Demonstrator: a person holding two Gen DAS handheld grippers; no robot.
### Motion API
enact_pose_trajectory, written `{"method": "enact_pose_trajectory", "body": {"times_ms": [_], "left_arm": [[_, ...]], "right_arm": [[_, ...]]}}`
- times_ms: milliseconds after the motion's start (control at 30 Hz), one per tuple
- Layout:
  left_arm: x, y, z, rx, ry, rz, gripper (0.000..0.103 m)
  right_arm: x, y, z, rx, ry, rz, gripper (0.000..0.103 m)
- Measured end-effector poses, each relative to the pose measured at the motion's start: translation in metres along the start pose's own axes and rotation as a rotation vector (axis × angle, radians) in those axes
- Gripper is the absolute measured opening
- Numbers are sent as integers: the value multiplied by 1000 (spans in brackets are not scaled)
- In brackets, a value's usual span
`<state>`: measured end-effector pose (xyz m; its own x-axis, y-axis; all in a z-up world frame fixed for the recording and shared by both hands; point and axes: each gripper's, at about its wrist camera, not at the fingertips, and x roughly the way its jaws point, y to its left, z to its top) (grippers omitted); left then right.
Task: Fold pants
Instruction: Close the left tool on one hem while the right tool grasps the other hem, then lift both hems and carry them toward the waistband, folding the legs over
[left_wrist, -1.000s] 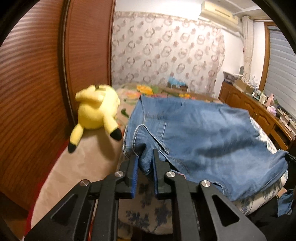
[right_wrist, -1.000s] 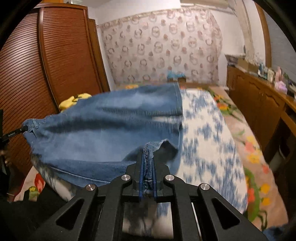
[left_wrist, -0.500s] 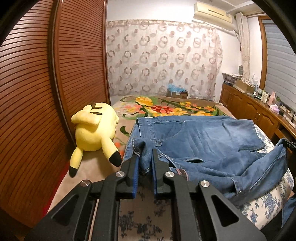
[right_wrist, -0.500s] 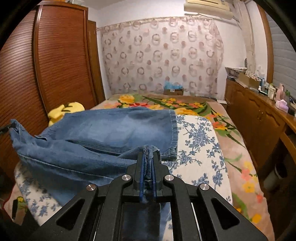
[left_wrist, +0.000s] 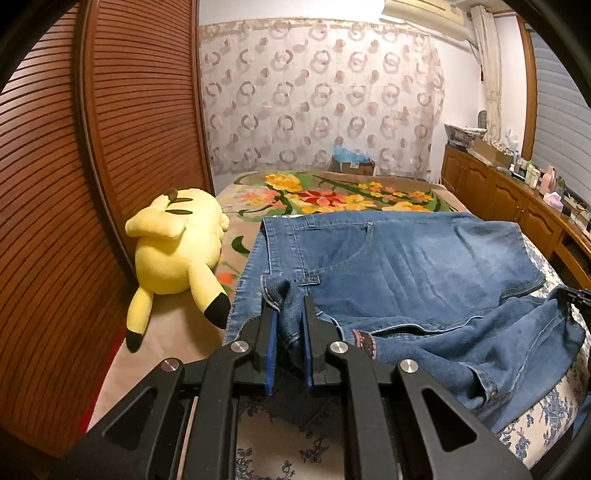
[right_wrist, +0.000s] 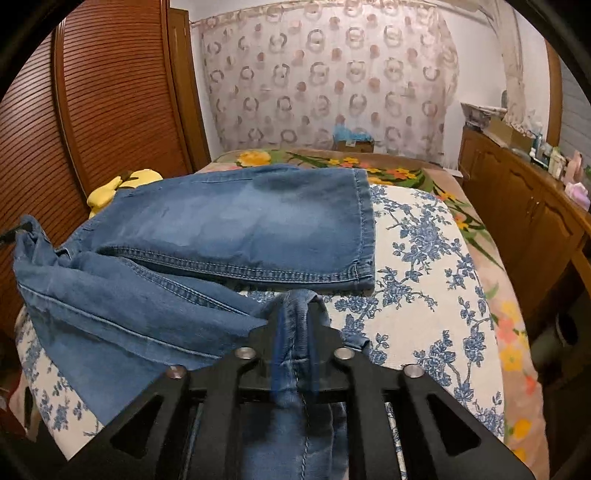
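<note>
On the bed (right_wrist: 424, 258), left gripper (left_wrist: 290, 314) is pinching the jeans (left_wrist: 406, 273); right gripper (right_wrist: 295, 317), jaws just easing apart, seemingly gripping denim.

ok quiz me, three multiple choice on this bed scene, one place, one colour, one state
1. Where does the plush toy lie?
A. on top of the jeans
B. beside the jeans, next to the slatted wooden doors
C. on the side cabinet

2. What colour are the flowers on the white quilt under the jeans?
A. blue
B. red
C. black

3. What is the left gripper doing?
A. hanging open above the bed
B. gripping the plush toy
C. shut on a fold of denim

Answers: B, the toy rests between the doors and the jeans; A, the quilt's print is blue; C, bunched denim sits pinched between its pads.
</note>
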<state>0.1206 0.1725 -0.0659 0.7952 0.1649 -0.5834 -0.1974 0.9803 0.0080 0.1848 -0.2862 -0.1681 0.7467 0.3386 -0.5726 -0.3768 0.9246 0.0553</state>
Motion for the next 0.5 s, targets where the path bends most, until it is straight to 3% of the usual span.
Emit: {"method": "enact_pose_trajectory", "body": {"times_ms": [67,133,233,500], "left_arm": [[1,-2,1,-1,-1,-6,13],[0,-4,2,-4,-3,-13,13],[-1,-7,3,-4,-6,-19,13],[0,-9,2,-3,0,-18,13]], "right_arm": [[-3,-5,2,22,-3,7,25],[-11,-10,2,48,-18,16,40],[-24,-19,-12,86,-31,26,44],[-25,-23,-33,90,34,45,44]]}}
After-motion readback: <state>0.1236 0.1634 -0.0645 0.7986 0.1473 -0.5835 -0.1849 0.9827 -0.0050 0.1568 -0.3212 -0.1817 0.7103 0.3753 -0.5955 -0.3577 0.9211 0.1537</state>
